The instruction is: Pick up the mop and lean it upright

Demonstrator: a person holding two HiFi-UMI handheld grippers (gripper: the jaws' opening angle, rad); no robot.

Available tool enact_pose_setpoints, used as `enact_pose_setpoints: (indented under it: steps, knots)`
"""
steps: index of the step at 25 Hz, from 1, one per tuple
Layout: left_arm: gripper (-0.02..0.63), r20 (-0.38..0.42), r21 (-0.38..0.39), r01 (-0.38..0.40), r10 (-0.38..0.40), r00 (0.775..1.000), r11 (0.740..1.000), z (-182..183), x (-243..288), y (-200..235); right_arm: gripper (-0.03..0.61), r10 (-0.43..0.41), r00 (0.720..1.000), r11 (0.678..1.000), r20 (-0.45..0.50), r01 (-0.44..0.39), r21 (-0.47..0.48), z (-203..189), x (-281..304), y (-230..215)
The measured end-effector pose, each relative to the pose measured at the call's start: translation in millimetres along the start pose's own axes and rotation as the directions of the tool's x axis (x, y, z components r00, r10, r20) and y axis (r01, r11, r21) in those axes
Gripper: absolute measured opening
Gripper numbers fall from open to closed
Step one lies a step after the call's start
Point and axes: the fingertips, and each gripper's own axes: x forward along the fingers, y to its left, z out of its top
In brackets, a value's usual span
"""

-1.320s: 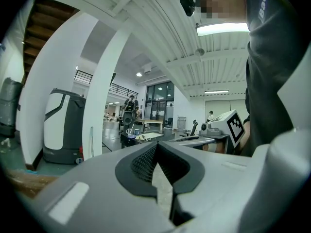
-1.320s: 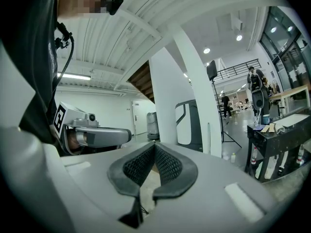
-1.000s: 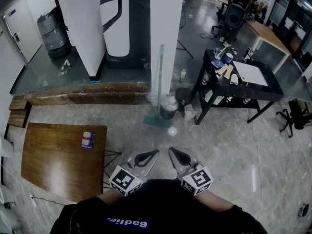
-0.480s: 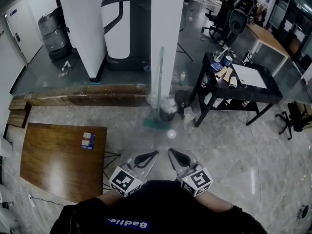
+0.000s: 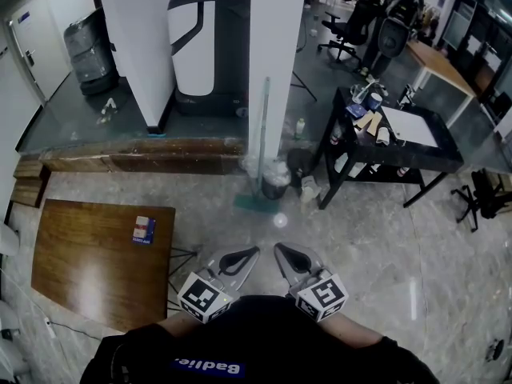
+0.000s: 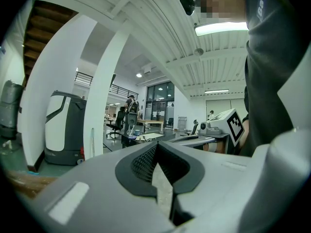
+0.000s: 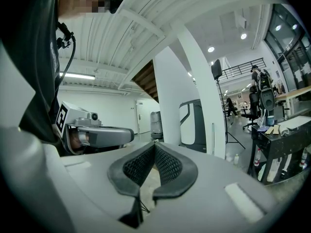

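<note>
The mop stands upright against the white pillar (image 5: 276,54), its thin pale handle (image 5: 263,134) rising from a teal head (image 5: 254,202) on the floor. The handle also shows in the left gripper view (image 6: 92,140) and the right gripper view (image 7: 213,137), far ahead of both. My left gripper (image 5: 254,250) and right gripper (image 5: 279,248) are held level close to my body, side by side, well short of the mop. Both are shut with nothing between the pads (image 6: 146,161) (image 7: 167,166).
A dark bin (image 5: 276,178) sits by the mop's foot, and a small white ball (image 5: 279,221) lies on the floor. A wooden table (image 5: 96,262) is at left, a black table (image 5: 416,146) at right, a raised wooden ledge (image 5: 136,154) behind. A person (image 5: 376,6) stands at the far desks.
Both grippers keep their place and stay shut. In the background a person and an office chair have shifted left near the far desks.
</note>
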Motion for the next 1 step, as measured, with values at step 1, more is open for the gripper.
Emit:
enact_pose_setpoints:
  steps: [1]
  knots:
    - [0.020, -0.001, -0.001, -0.001, 0.001, 1.000, 1.000, 0.2, 0.0, 0.5, 0.003, 0.002, 1.000, 1.000, 0.001, -0.002, -0.002, -0.4, 0.6, -0.3]
